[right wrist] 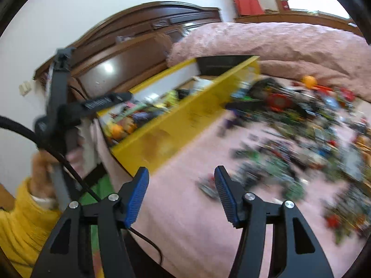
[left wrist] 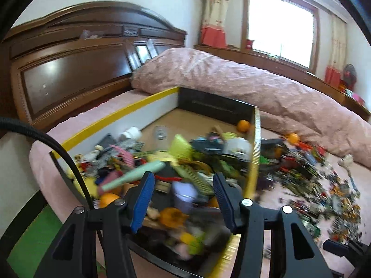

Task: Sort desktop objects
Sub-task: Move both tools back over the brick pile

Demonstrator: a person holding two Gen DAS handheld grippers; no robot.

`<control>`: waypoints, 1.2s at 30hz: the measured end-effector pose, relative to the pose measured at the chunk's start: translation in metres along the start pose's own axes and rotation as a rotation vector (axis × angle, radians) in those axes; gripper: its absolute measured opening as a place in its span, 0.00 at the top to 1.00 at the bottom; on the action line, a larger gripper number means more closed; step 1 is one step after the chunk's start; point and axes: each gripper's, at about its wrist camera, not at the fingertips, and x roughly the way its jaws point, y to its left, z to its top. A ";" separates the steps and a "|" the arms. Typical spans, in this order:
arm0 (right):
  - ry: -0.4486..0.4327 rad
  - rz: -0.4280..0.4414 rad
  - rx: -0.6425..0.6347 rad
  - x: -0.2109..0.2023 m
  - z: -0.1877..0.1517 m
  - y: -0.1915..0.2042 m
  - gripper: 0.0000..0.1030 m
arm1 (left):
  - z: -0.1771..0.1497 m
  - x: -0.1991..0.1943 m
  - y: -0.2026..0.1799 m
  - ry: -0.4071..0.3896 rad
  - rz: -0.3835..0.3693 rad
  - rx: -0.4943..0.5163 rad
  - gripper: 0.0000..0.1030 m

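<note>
A yellow-rimmed box (left wrist: 255,139) lies on the pink bed, filled with mixed small items: a mint green stick (left wrist: 136,172), a white bottle (left wrist: 131,133), an orange ball (left wrist: 243,125). My left gripper (left wrist: 183,175) hovers open over this clutter, gripping nothing. To the right of the box a blurred heap of small objects (left wrist: 313,173) spreads over the sheet, with another orange ball (left wrist: 292,137). In the right wrist view my right gripper (right wrist: 181,169) stands open above bare pink sheet, nothing between its fingers, with the box's yellow wall (right wrist: 180,120) ahead-left and the heap (right wrist: 301,139) ahead-right.
A dark wooden headboard (left wrist: 69,69) rises behind the box. A bunched pink duvet (left wrist: 231,78) lies along the far side. A black cable (left wrist: 58,148) crosses the left edge. A hand in a yellow sleeve (right wrist: 23,220) holds the other gripper's handle at the left.
</note>
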 end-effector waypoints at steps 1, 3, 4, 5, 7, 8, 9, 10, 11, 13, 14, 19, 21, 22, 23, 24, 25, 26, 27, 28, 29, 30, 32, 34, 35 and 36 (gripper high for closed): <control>0.002 -0.036 0.002 -0.009 -0.008 -0.009 0.41 | -0.002 -0.003 -0.009 -0.002 -0.009 0.013 0.48; 0.003 -0.108 0.010 -0.028 -0.024 -0.028 0.39 | -0.008 -0.009 -0.030 -0.002 -0.040 0.043 0.48; 0.002 -0.139 0.015 -0.035 -0.031 -0.035 0.37 | -0.009 -0.010 -0.038 0.000 -0.052 0.052 0.48; 0.000 -0.173 0.019 -0.043 -0.039 -0.043 0.36 | -0.012 -0.013 -0.050 0.004 -0.070 0.065 0.48; -0.005 -0.247 0.023 -0.060 -0.055 -0.059 0.34 | -0.018 -0.017 -0.071 0.008 -0.110 0.086 0.48; -0.007 -0.283 0.021 -0.066 -0.062 -0.065 0.34 | -0.021 -0.020 -0.084 0.012 -0.133 0.098 0.48; -0.010 -0.319 0.014 -0.073 -0.069 -0.071 0.32 | -0.025 -0.022 -0.095 0.016 -0.154 0.110 0.48; -0.012 -0.360 0.001 -0.078 -0.075 -0.076 0.30 | -0.030 -0.023 -0.111 0.022 -0.181 0.126 0.47; -0.014 -0.395 -0.012 -0.081 -0.081 -0.081 0.29 | -0.034 -0.025 -0.122 0.025 -0.197 0.138 0.46; -0.016 -0.457 -0.035 -0.089 -0.093 -0.090 0.27 | -0.045 -0.025 -0.152 0.041 -0.243 0.171 0.38; -0.016 -0.474 -0.038 -0.091 -0.097 -0.094 0.27 | -0.049 -0.024 -0.162 0.048 -0.259 0.183 0.38; -0.027 -0.497 -0.009 -0.103 -0.114 -0.116 0.26 | -0.073 -0.015 -0.229 0.078 -0.349 0.266 0.38; -0.034 -0.513 -0.001 -0.105 -0.120 -0.123 0.25 | -0.083 -0.008 -0.256 0.078 -0.377 0.313 0.38; -0.035 -0.517 0.001 -0.104 -0.122 -0.124 0.24 | -0.086 -0.004 -0.266 0.078 -0.380 0.331 0.38; -0.038 -0.521 0.003 -0.105 -0.124 -0.126 0.23 | -0.091 0.000 -0.276 0.074 -0.378 0.354 0.38; -0.041 -0.524 0.005 -0.105 -0.127 -0.128 0.22 | -0.093 0.006 -0.284 0.071 -0.373 0.370 0.38; -0.046 -0.525 0.009 -0.106 -0.130 -0.130 0.21 | -0.095 0.012 -0.290 0.069 -0.360 0.381 0.38; -0.051 -0.523 0.014 -0.106 -0.132 -0.133 0.20 | -0.097 0.019 -0.294 0.070 -0.347 0.387 0.38; -0.054 -0.518 0.021 -0.107 -0.134 -0.135 0.19 | -0.098 0.027 -0.297 0.077 -0.335 0.387 0.38; -0.057 -0.509 0.034 -0.107 -0.136 -0.138 0.18 | -0.098 0.033 -0.297 0.088 -0.323 0.385 0.38; -0.061 -0.497 0.047 -0.107 -0.138 -0.141 0.17 | -0.098 0.041 -0.296 0.103 -0.308 0.378 0.38; -0.066 -0.490 0.056 -0.108 -0.139 -0.143 0.16 | -0.097 0.048 -0.294 0.114 -0.296 0.369 0.38; -0.077 -0.480 0.064 -0.108 -0.139 -0.143 0.14 | -0.095 0.060 -0.289 0.127 -0.266 0.346 0.38; -0.081 -0.476 0.057 -0.106 -0.140 -0.142 0.10 | -0.092 0.070 -0.285 0.135 -0.248 0.330 0.38; -0.082 -0.479 0.050 -0.105 -0.141 -0.141 0.10 | -0.091 0.075 -0.285 0.144 -0.239 0.324 0.38; -0.082 -0.479 0.045 -0.105 -0.141 -0.140 0.09 | -0.089 0.081 -0.286 0.159 -0.236 0.321 0.38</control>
